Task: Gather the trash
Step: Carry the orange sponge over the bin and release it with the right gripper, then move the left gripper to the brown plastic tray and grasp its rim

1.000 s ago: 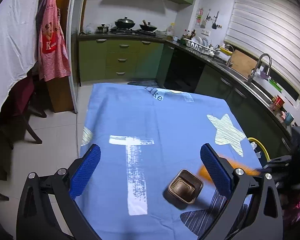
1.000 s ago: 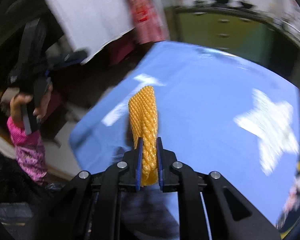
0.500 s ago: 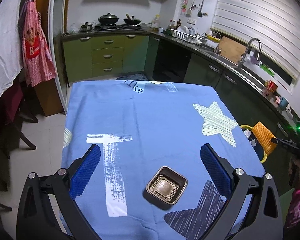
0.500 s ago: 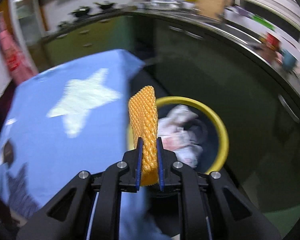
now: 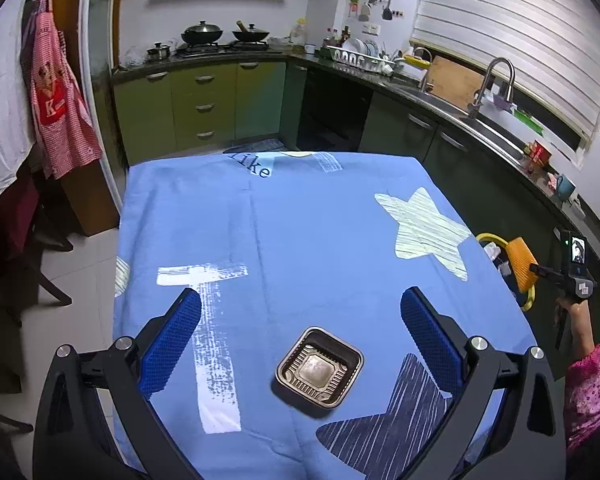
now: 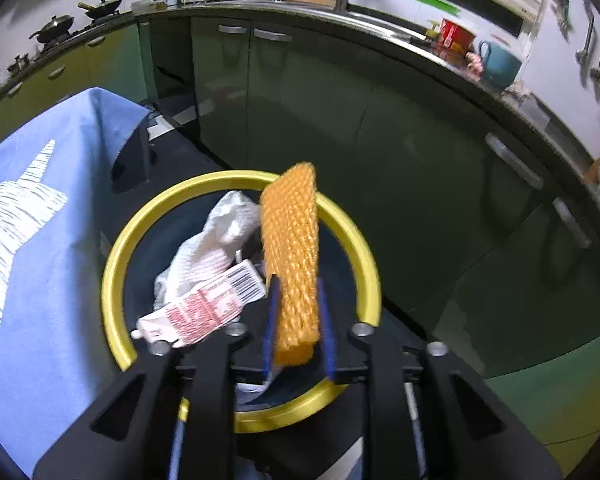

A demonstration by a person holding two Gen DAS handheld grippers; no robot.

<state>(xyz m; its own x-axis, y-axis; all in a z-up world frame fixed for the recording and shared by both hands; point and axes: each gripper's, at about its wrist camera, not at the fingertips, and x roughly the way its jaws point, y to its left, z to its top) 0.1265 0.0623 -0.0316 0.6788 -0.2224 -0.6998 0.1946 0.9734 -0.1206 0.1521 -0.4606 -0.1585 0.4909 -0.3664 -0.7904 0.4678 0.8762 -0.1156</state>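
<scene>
Since half a second ago, the blue jaws of the right gripper [image 6: 296, 320] have been parted slightly, so that gaps are now seen on both sides of the orange foam net [image 6: 294, 260], which was pinched tightly before. The net is tilted between the jaws, directly above the yellow-rimmed trash bin [image 6: 116, 248]; whether it is touched by either pad cannot be told. Inside the bin, a red-and-white printed carton [image 6: 204, 308] and a crumpled white paper towel [image 6: 216, 244] are seen. The bin is placed on the floor just beside the edge of the blue-clothed tabletop [image 5: 300, 232].

The left gripper [image 5: 300, 344] is held above the near end of the tabletop, its jaws spread wide and empty. A brown square plastic tray [image 5: 319, 367] lies on the cloth between and below them. Farther off, the green kitchen cabinets [image 5: 204, 104] are seen.
</scene>
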